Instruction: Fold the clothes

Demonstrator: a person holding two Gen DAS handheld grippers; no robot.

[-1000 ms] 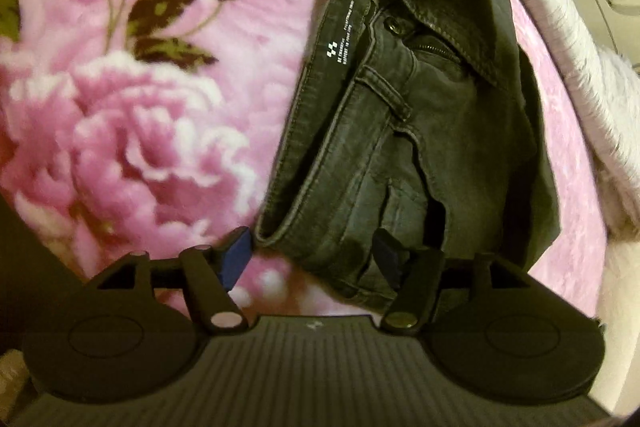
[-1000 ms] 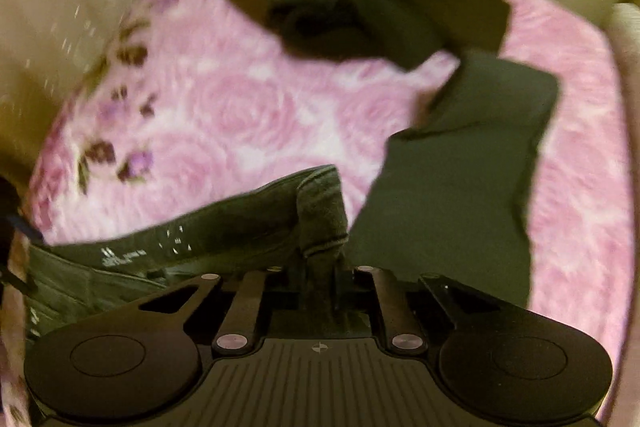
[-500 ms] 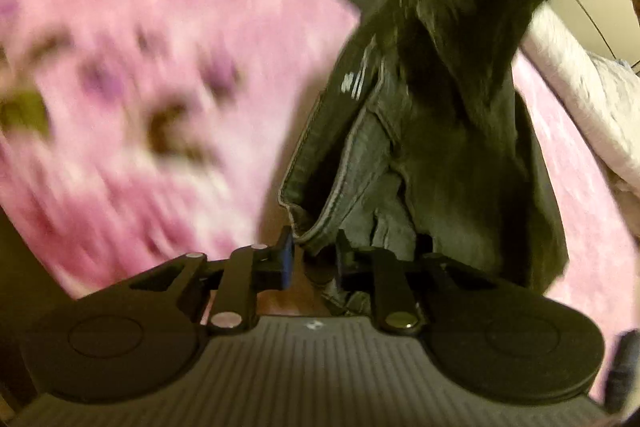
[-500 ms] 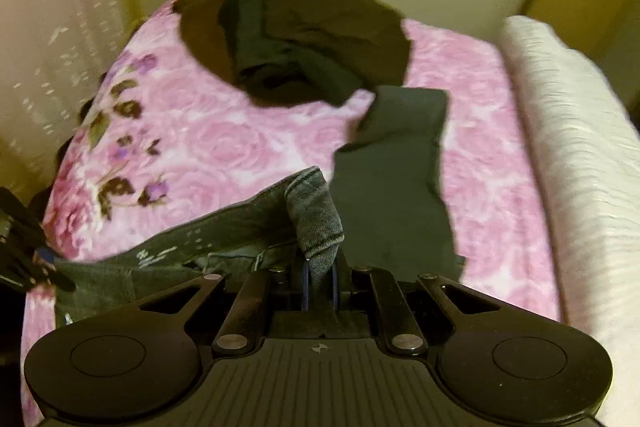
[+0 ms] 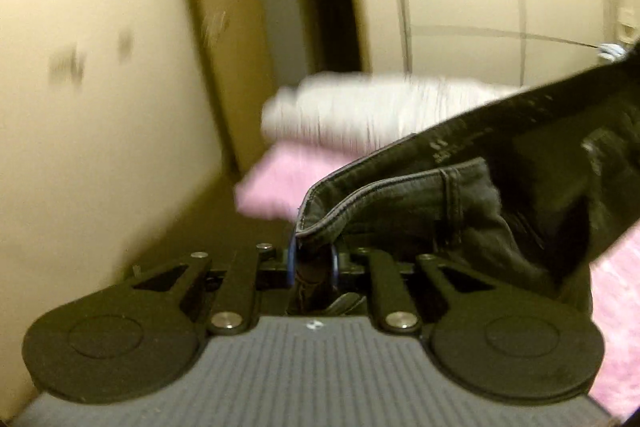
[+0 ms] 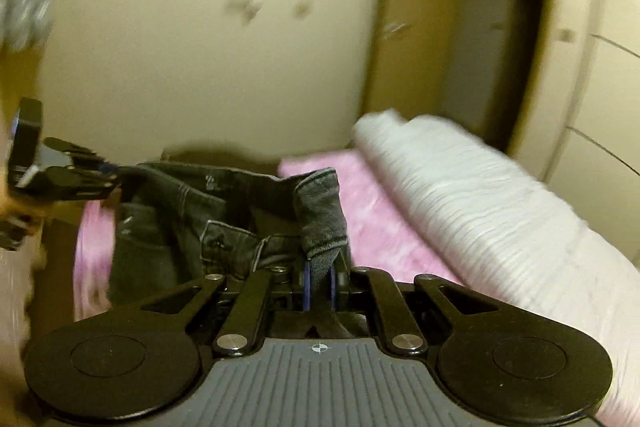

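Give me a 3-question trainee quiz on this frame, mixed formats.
1. True or false: both grippers are shut on the jeans.
2. Multiple choice: in the right wrist view, the white blanket lies (A) right of the jeans, (B) under them, (C) left of them.
3. Short answer: which part of the jeans does the left gripper pinch?

Key
1. True. The right gripper also clamps denim; the jaws of each stand nearly closed on cloth.
2. A.
3. An end of the waistband.
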